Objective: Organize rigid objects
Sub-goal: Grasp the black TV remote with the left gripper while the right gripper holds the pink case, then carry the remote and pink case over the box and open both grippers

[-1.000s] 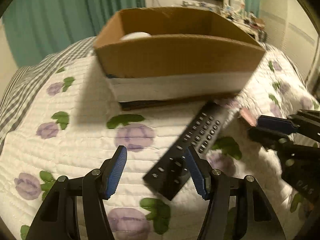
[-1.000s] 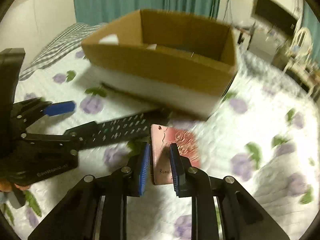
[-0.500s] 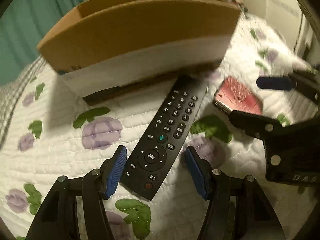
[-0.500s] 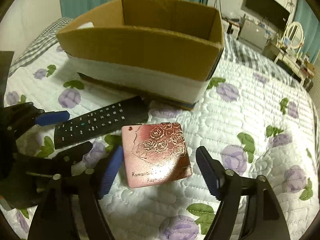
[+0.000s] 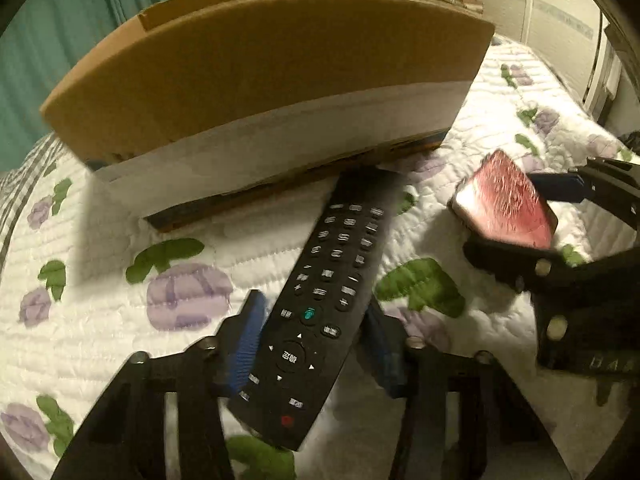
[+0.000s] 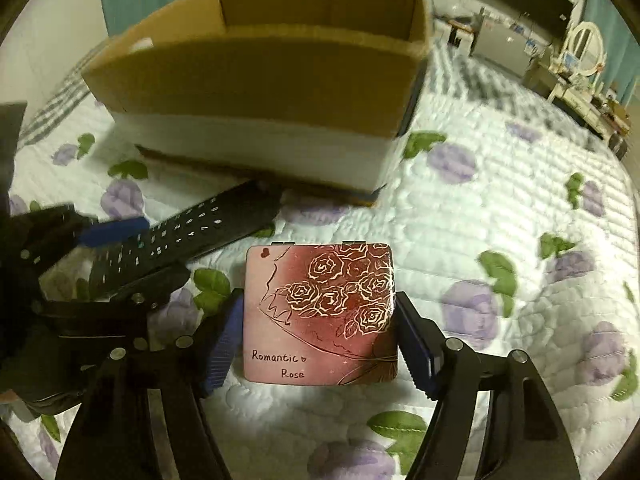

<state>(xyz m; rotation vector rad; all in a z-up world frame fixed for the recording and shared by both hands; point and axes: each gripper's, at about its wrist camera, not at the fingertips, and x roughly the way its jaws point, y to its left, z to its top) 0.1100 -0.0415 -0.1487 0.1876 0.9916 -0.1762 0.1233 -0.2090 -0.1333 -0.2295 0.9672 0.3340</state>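
Note:
A black TV remote [image 5: 320,304] lies on the flowered quilt, its near end between the blue pads of my left gripper [image 5: 312,344]. The jaws are open and close to its sides. It also shows in the right wrist view [image 6: 180,236]. A pink "Romantic Rose" compact case [image 6: 320,312] lies flat between the pads of my right gripper [image 6: 320,340]. Those jaws are open, just at its edges. The case also shows in the left wrist view [image 5: 504,204]. An open cardboard box [image 6: 260,80] stands just behind both objects.
The white quilt [image 6: 500,220] with purple flowers covers the bed all around. My left gripper's body [image 6: 60,300] sits close to the right gripper's left side. A dresser and TV [image 6: 528,4] stand far back right.
Both grippers have moved forward and down. The remote now lies deeper between the left pads, and the case now lies between the right pads, which opened wide from nearly shut.

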